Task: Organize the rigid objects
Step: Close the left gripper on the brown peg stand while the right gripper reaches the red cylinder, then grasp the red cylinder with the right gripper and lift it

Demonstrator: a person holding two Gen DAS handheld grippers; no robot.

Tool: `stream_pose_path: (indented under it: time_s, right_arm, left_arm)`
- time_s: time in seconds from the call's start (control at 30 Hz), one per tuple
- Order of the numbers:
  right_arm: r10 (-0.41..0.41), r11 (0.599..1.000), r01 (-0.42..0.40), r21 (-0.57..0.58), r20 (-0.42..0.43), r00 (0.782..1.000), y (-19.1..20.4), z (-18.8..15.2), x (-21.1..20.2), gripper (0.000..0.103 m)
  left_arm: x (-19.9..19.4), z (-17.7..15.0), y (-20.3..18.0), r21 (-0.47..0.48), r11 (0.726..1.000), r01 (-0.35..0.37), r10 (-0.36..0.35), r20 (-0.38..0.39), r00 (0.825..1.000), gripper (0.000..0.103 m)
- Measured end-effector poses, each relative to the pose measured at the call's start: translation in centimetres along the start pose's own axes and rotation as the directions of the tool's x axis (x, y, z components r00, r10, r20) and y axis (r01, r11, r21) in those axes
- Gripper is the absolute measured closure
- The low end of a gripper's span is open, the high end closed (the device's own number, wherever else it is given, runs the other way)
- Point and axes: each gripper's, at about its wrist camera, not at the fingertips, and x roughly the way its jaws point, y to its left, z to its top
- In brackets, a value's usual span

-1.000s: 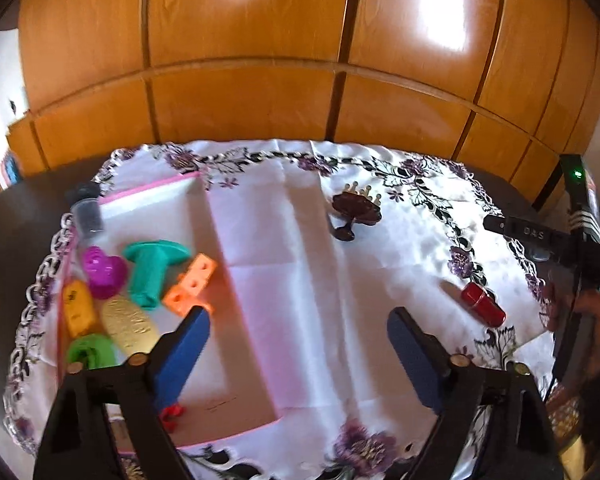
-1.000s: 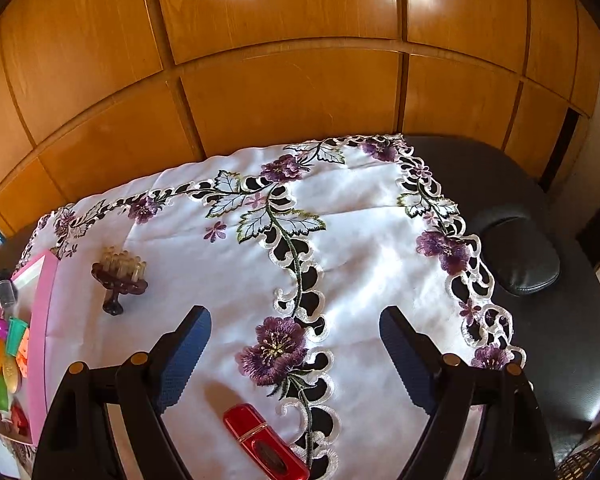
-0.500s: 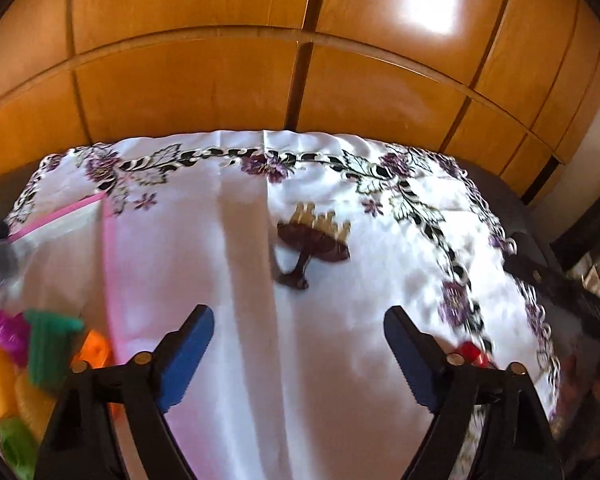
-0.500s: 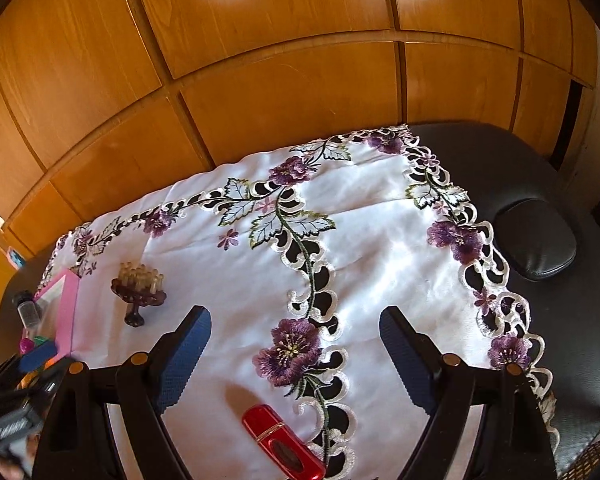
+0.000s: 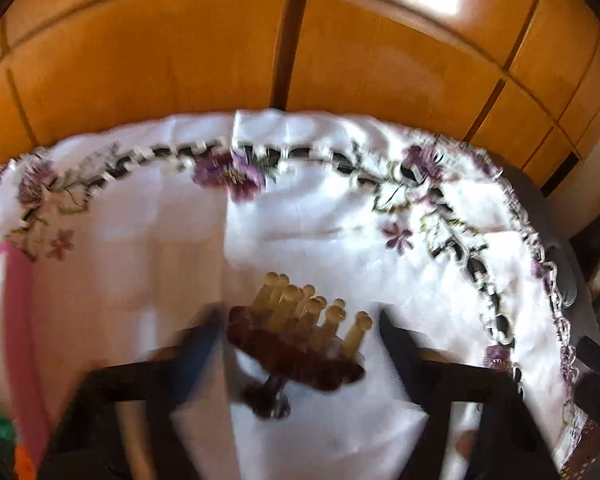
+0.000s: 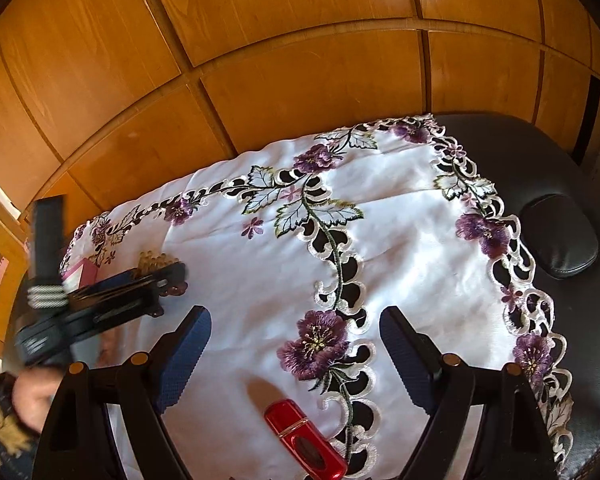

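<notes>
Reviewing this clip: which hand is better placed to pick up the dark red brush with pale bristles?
Left. The left gripper already brackets the brush, its jaws closing around it. The right gripper stands open over the cloth near the red lighter, well away from the brush.

The dark maroon scalp brush (image 5: 296,356) lies tilted on the white cloth, pale bristles pointing up and away, stubby handle toward the camera. It sits right between the left gripper's (image 5: 300,344) closing jaws; blur hides whether the pads touch it. The glossy red lighter (image 6: 306,440) lies flat on its side, angled, just before the right gripper (image 6: 296,344), low between its spread fingers.
</notes>
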Motion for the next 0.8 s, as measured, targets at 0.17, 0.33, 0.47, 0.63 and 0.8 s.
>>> stream_pose_path:
  time_s: [0.17,0.33,0.47,0.63,0.8]
  right_arm:
    - [0.010,1.000,-0.010,0.014,-0.005,1.000,-0.2,0.1,0.1,0.015]
    - [-0.006,1.000,0.006,0.015,-0.007,1.000,-0.2,0.1,0.1,0.015]
    - [-0.018,0.999,0.019,0.027,-0.034,0.999,-0.5,0.0,0.6,0.015]
    - [-0.029,0.999,0.031,0.029,-0.071,0.997,-0.7,-0.3,1.4,0.015]
    - [-0.035,0.999,0.038,0.025,-0.100,0.994,-0.6,-0.5,1.9,0.015]
  left_arm:
    - [-0.9,-1.2,0.0,-0.008,0.999,0.046,-0.046,0.012,0.999,0.041]
    - [-3.4,-4.0,-0.4,0.002,0.999,0.053,-0.053,0.019,0.998,0.040]
    - [-6.1,-7.3,-1.0,0.026,0.998,0.059,-0.060,0.029,0.998,0.040]
    - [-8.9,-11.6,-2.3,0.082,0.994,0.066,-0.069,0.034,0.997,0.040]
    - [-9.5,-16.3,-3.3,0.130,0.990,0.058,-0.060,0.010,0.998,0.042]
